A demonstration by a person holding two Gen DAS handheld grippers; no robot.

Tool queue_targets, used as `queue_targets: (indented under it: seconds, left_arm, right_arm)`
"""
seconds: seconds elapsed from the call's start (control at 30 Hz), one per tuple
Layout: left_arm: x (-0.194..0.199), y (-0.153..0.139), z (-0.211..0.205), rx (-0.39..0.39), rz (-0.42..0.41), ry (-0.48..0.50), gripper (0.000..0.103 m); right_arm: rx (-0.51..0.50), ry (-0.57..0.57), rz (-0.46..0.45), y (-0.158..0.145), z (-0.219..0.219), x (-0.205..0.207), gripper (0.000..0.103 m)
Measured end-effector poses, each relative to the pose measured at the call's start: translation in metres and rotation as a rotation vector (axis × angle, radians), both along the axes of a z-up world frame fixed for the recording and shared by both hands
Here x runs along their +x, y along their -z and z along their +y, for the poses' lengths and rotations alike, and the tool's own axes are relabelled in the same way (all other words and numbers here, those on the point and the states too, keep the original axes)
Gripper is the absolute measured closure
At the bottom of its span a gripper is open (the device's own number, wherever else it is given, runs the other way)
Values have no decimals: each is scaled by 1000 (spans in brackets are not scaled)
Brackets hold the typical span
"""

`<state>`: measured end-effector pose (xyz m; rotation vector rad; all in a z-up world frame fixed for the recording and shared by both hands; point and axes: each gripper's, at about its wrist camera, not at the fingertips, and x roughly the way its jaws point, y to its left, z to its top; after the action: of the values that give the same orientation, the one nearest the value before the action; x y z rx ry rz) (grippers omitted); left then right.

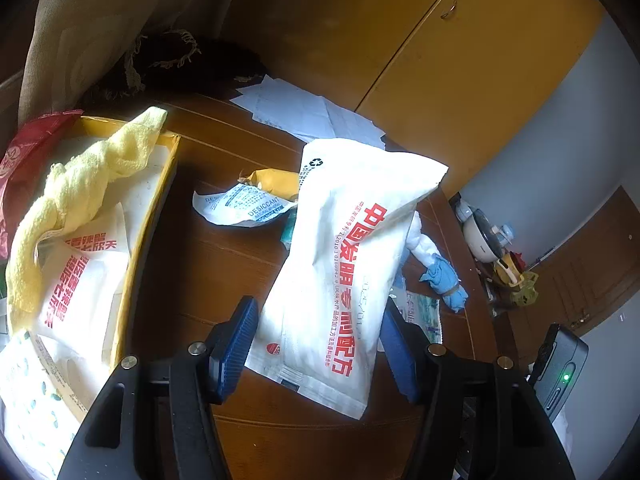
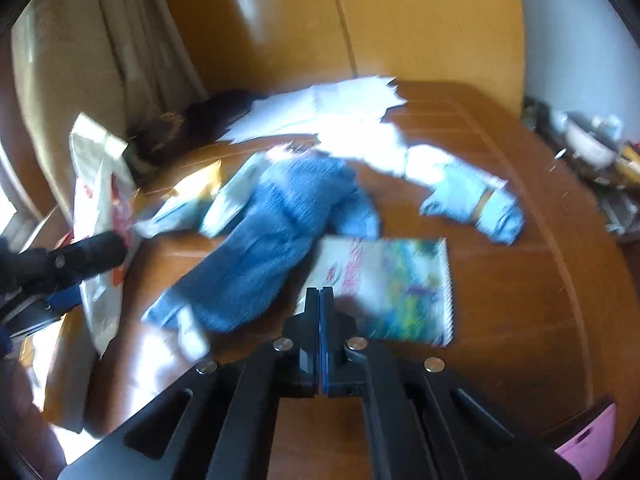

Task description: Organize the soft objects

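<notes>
A: What is the left gripper (image 1: 320, 340) doing?

B: It is grasping a white pouch with red lettering (image 1: 344, 272). The blue pads press on both sides of its lower part, and the rest of the pouch sticks up and away, lifted over the brown wooden surface (image 1: 208, 272).

A: And the right gripper (image 2: 321, 300)?

B: Clenched, pads pressed together with nothing between them. Just beyond its tips lies a colourful flat packet (image 2: 400, 288), and beside that, to the left, a blue knitted cloth (image 2: 272, 240) sprawls on the surface. That view is blurred.

A: Anything further out?

B: A tied blue and white bundle (image 1: 440, 276) lies past the pouch on the right. To the left stands a yellow box (image 1: 132, 280) with a yellow towel (image 1: 80, 196) draped over another white pouch (image 1: 84, 284). A desiccant sachet (image 1: 244, 208) lies between box and held pouch, loose papers (image 1: 312, 112) behind.
</notes>
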<state>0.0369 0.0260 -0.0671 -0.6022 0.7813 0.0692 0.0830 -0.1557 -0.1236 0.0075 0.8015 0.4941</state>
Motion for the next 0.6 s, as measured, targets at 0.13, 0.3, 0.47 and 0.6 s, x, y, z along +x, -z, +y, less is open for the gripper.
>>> queue_targets:
  seconds: [0.13,0.3,0.47,0.6]
  left_arm:
    - [-8,-3,1,4,-10,7,39]
    - [-10,-2,3,-16,-8,12,39]
    - [-13,-3,6,-22,-14,9,39]
    - [-15,-2,7,-25,-8,12,39]
  right_arm:
    - [35,-28,-6,-5,-7,-13,103]
    - [119,-12,44,-10,-21,-6,68]
    - [171,84,44,-20,-39,15,40]
    - [158,104,146,-7,-40,41,40]
